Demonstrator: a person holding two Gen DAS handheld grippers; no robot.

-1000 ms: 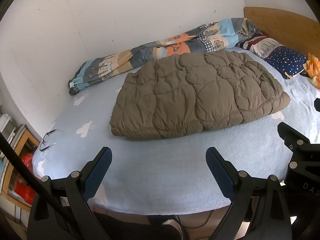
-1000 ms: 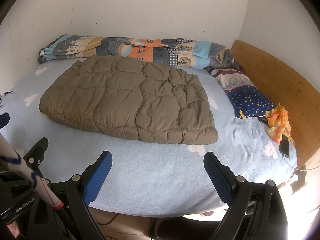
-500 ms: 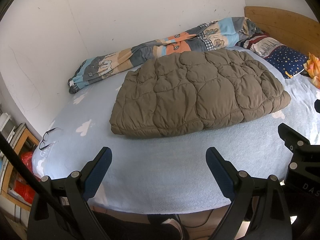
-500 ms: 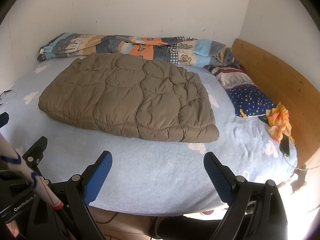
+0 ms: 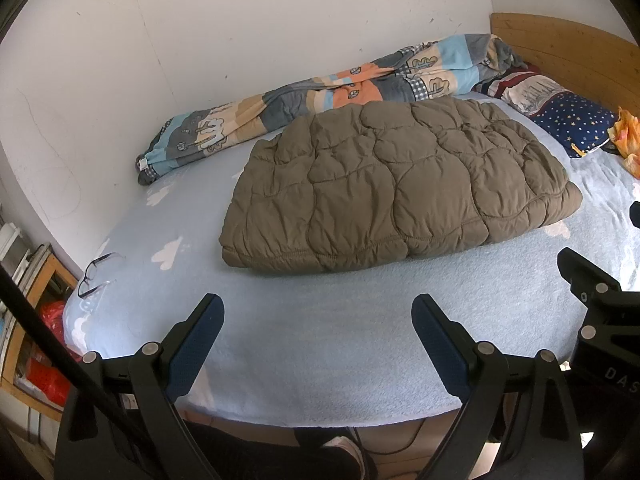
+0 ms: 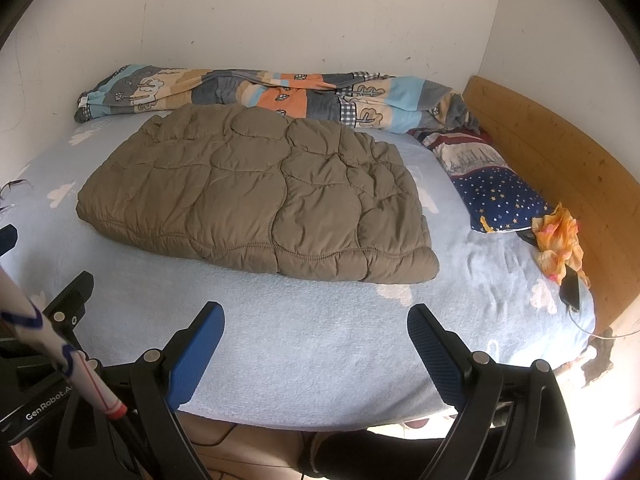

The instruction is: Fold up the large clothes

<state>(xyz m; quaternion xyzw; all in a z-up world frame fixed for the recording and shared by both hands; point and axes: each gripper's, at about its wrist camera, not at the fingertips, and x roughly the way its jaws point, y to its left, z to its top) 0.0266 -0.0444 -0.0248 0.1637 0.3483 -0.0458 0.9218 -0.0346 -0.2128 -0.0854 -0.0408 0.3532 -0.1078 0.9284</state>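
Observation:
A brown quilted puffer jacket (image 5: 396, 184) lies folded into a flat rectangle in the middle of the light blue bed (image 5: 320, 352); it also shows in the right wrist view (image 6: 260, 196). My left gripper (image 5: 316, 316) is open and empty, held over the bed's near edge, short of the jacket. My right gripper (image 6: 314, 322) is open and empty, also over the near edge, apart from the jacket. The right gripper's body shows at the right edge of the left wrist view (image 5: 596, 300).
A patterned duvet (image 6: 280, 96) is bunched along the wall. A starry pillow (image 6: 496, 196), an orange cloth (image 6: 560, 236) and a phone (image 6: 571, 290) lie by the wooden headboard (image 6: 560, 152). Glasses (image 5: 94, 274) rest at the bed's left corner. A shelf (image 5: 28, 320) stands lower left.
Both grippers have drawn back slightly and tilted, so the jacket sits a little higher and farther in both views. The jacket itself has not moved.

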